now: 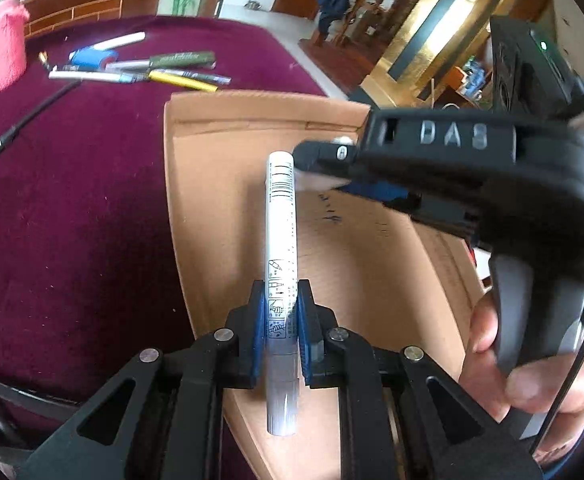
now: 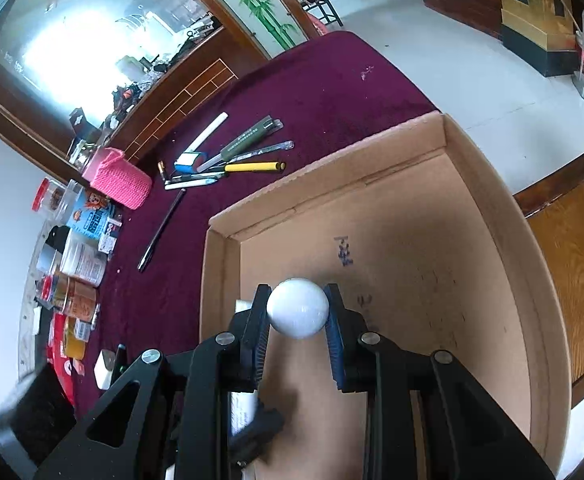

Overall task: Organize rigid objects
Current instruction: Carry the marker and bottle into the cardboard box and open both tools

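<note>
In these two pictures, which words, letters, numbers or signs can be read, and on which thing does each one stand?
"DAS": raised letters on the right gripper body.
White marker in the left gripper: barcode, pictograms and fine print, too small to read.
Cardboard box floor: dark handwritten marks, not legible.
Green pen: print blurred.
Packages and jars at the table edge: labels too small to read.

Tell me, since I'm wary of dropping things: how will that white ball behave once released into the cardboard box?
The white ball looks smooth and round, so it will probably roll across the cardboard box; its walls should contain it.
</note>
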`<state>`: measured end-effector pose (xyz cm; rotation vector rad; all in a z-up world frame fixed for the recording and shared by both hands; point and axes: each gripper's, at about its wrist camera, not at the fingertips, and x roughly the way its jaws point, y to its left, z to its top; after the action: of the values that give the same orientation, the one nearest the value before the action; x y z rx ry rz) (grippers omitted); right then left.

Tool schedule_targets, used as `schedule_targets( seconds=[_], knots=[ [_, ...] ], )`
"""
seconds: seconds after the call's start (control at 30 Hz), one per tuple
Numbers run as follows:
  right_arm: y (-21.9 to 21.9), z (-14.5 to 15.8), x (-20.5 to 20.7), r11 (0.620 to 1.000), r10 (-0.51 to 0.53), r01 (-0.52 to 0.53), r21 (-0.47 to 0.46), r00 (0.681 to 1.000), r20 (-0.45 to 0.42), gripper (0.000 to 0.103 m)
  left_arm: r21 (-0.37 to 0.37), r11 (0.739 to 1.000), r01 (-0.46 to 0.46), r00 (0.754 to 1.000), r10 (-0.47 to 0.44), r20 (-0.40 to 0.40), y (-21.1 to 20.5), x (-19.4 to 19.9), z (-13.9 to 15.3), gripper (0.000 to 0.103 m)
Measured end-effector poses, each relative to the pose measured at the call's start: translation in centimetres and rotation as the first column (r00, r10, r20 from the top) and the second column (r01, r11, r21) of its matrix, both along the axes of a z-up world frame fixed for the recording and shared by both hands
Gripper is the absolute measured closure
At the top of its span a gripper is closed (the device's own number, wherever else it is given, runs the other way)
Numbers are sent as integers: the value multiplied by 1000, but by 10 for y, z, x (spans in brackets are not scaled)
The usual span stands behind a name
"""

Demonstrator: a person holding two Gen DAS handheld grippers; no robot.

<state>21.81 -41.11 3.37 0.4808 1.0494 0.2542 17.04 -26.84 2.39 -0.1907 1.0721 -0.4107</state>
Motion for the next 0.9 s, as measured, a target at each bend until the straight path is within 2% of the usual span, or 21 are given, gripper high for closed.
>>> schedule_targets(
  seconds=[0.3, 0.47, 0.6, 0.67, 0.73, 0.83, 0.9],
  knots=[
    [4, -7, 21, 1000, 0, -1, 29, 1000, 22, 80, 35, 999, -5, 999, 3, 52, -6, -9, 1, 92],
    [1, -11, 22, 999, 11, -12, 46, 1000, 28, 79, 19, 1000, -13, 999, 12, 51, -5, -14, 3, 92],
    [-4, -9, 19, 998, 12, -14, 59, 999, 42, 64, 14, 1000, -3, 999, 2, 49, -7, -15, 3, 91],
    [-7, -6, 15, 999, 10, -13, 51, 998, 56, 63, 5, 1000, -4, 999, 3, 38, -7, -14, 3, 91],
    [-8, -1, 13, 999, 16, -18, 31, 998, 65, 54, -1, 1000, 0, 999, 0, 37, -7, -15, 5, 91],
    [-15, 4, 3, 1000, 19, -21, 18, 997, 78, 53, 0, 1000, 2, 998, -2, 58, -8, -23, 14, 91],
    [-17, 7, -5, 999, 26, -24, -35, 997, 70, 53, 7, 1000, 11, 995, -12, 94, -11, -32, 23, 90]
  ],
)
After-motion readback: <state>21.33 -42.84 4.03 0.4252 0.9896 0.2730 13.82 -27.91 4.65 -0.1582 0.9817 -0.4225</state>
